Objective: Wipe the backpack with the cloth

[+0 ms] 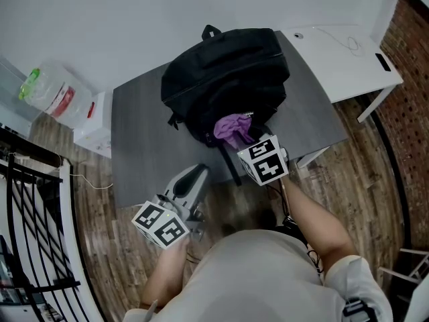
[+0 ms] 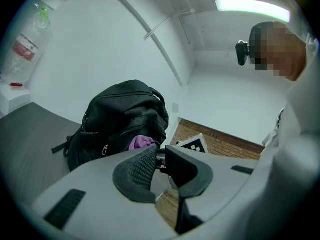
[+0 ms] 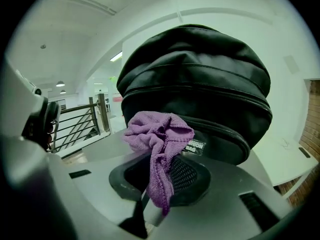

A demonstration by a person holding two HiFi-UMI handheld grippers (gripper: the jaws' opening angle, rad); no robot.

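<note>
Head view: a black fabric backpack stands on a grey rectangular table. The right gripper holds a crumpled purple microfibre cloth at the backpack's near side, seemingly touching it. The left gripper hovers over the table's front edge.

Left gripper view: its jaws stand slightly apart, with nothing between them.

Right gripper view: its jaws are clamped on the cloth.

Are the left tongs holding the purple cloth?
No, the cloth is pinched in the right tongs, while the left tongs have nothing between them.
</note>
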